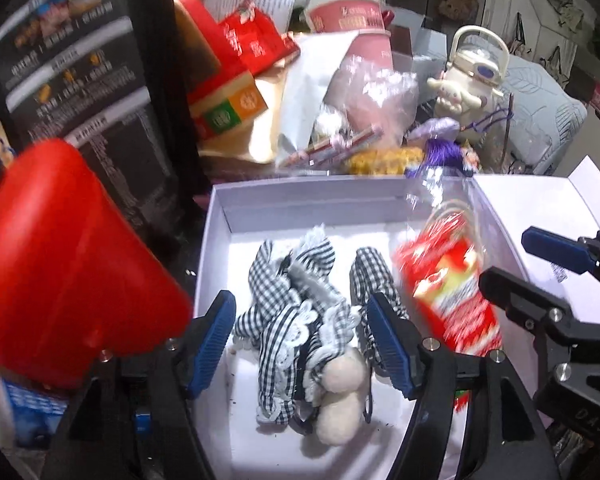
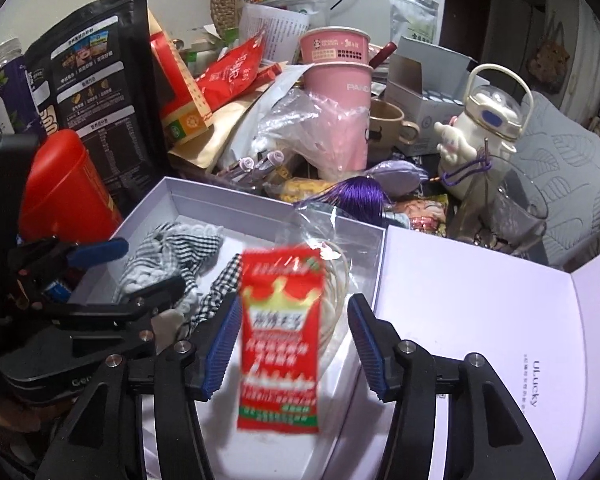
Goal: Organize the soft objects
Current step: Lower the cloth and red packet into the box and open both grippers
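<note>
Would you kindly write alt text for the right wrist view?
A blurred red packet sits between the open pads of the right hand-held gripper, above a white box holding checked cloth. The left hand-held gripper is at the left, clutter behind.

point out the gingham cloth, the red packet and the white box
gingham cloth (image 1: pixel 284 320), left wrist view, its middle folds
red packet (image 2: pixel 280 344), right wrist view, centre of its printed face
white box (image 1: pixel 300 196), left wrist view, its far wall

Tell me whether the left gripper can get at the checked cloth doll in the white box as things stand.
Probably yes. The left gripper stands open right over the checked cloth doll, which lies uncovered in the white box. The red packet lies beside it, not across it.
</note>
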Available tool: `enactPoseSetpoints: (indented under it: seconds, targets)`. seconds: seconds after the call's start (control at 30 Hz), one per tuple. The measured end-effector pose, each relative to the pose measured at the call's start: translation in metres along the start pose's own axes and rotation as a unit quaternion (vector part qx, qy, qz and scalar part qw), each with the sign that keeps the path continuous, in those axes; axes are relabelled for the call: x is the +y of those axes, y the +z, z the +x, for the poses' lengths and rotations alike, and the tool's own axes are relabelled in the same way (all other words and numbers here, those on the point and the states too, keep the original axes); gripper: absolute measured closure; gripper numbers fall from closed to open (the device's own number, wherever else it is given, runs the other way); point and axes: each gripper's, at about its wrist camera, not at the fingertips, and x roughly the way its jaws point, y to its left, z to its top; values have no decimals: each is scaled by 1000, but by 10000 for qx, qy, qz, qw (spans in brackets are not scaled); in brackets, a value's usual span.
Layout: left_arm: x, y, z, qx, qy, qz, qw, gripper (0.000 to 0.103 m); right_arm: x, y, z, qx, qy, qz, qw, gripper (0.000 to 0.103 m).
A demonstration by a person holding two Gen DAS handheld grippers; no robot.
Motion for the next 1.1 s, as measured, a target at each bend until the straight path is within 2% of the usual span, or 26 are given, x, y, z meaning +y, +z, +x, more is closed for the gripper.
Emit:
enactPoseSetpoints:
  seconds: [0.33,0.73,0.87,0.93,1.0,1.1]
  targets:
    - [-9,11,-43,-429,210,120,9988,35,-2,6,-34,-316,-49,81,9995,48]
    - [-21,22,-124,-1163,204,141,9929,35,2,13,-115,-1099,-150,36,9938,48]
    - [-26,20,-153,-1443,216,191,9891,35,3,9,-147,-1387,-194,21,9901,44]
    - [-28,16,-169,-1606,188,202,9866,17,4,6,-160,-1487,-205,20,9887,43]
    - [-29,13,-183,-1751,171,191,9842,9,5,2,-175,-1622,-227,16,9865,39]
    - [-31,5,-207,-1940,179,206,9806,7,8,-5,-196,-1799,-256,10,9834,33]
